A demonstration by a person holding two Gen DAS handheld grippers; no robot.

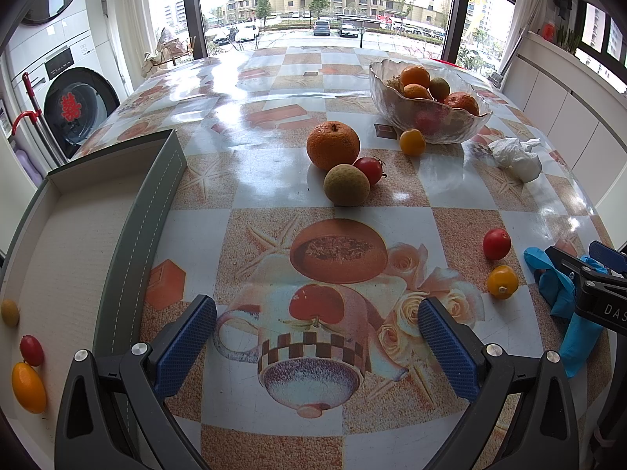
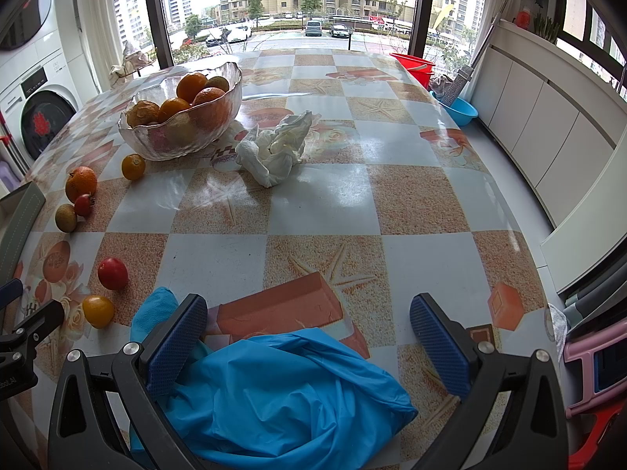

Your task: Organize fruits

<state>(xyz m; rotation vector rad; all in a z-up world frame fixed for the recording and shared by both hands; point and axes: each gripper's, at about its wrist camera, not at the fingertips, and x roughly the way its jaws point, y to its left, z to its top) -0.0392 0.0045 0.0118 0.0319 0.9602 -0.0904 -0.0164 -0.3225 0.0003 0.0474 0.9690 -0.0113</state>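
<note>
Left hand-held gripper (image 1: 316, 333): jaws wide, empty, over the patterned desk (image 1: 274, 180). Tray (image 1: 70, 235), far left: a yellow oval fruit (image 1: 28, 387), a small red fruit (image 1: 31, 350) touching it, a small tan fruit (image 1: 10, 312). Desk centre: large orange (image 1: 333, 145), red tomato (image 1: 369, 170), tan round fruit (image 1: 346, 185), clustered. Glass bowl (image 1: 427, 117) of oranges; small yellow-orange fruit (image 1: 412, 141) at its base. Crumpled white tissue (image 1: 515, 156). Near right: red tomato (image 1: 496, 243), yellow tomato (image 1: 502, 282), apart. Blue plastic bag (image 2: 282, 395) between the spread, empty jaws of the right hand-held gripper (image 2: 308, 329)
</note>
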